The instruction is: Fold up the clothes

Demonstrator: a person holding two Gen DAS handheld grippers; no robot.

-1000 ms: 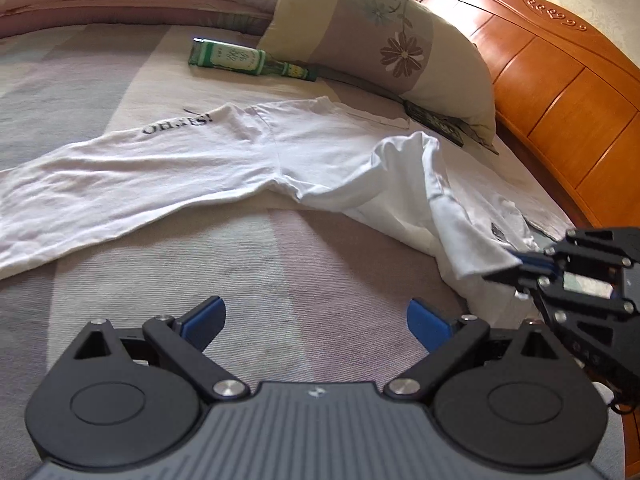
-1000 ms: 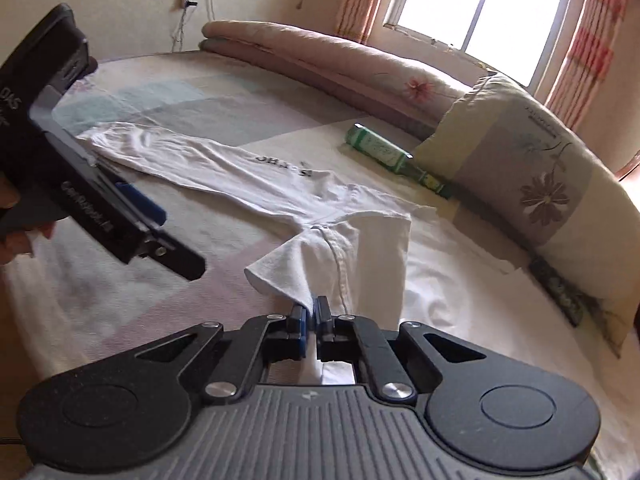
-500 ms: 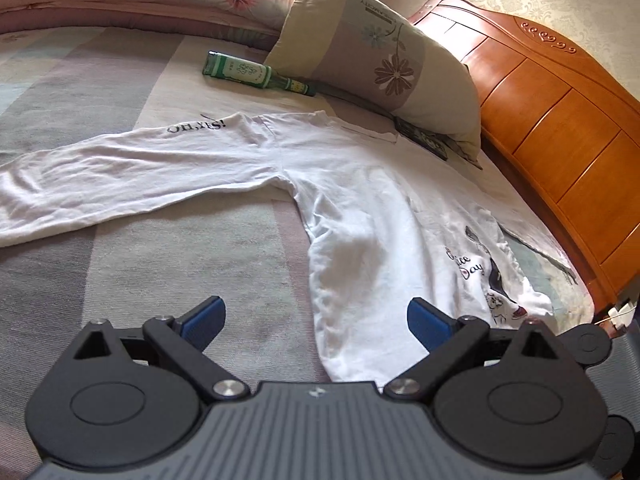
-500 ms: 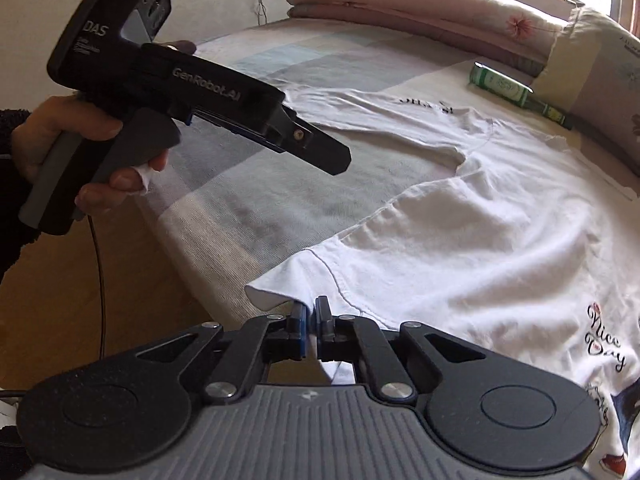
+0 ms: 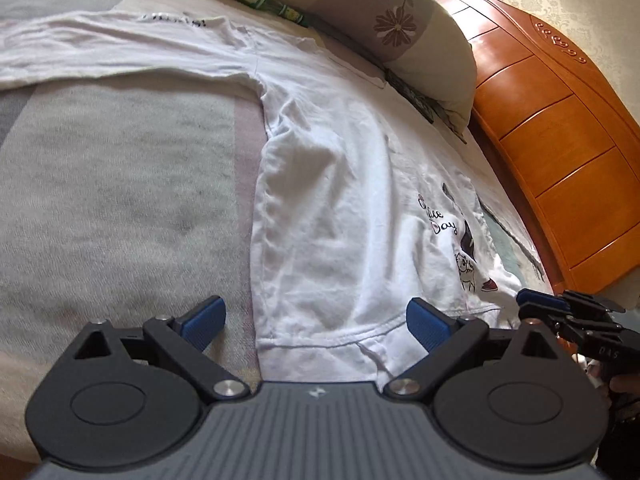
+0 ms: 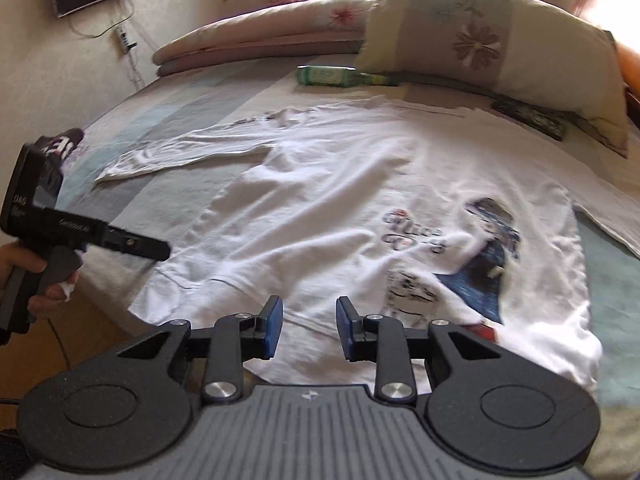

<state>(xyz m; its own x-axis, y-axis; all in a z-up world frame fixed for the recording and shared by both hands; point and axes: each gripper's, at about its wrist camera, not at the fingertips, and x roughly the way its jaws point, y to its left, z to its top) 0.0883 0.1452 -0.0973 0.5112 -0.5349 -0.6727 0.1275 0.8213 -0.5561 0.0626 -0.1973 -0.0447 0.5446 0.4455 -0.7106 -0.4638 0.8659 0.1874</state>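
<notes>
A white long-sleeved shirt with a printed figure and lettering lies spread flat on the bed, one sleeve stretched out to the left. My left gripper stands wide open just above the shirt's bottom hem, at its left corner. My right gripper is open over the hem with nothing between its pads. The left gripper also shows in the right wrist view, held by a hand at the bed's edge. The right gripper appears at the right edge of the left wrist view.
A green bottle lies near a flowered pillow at the head of the bed. A wooden headboard rises on the right. A rolled quilt lies along the far side. Striped bedspread lies bare left of the shirt.
My right gripper pulled the hem down toward the bed's edge, laid the shirt flat, and let go, opening. The left gripper came down close to the hem corner, still open.
</notes>
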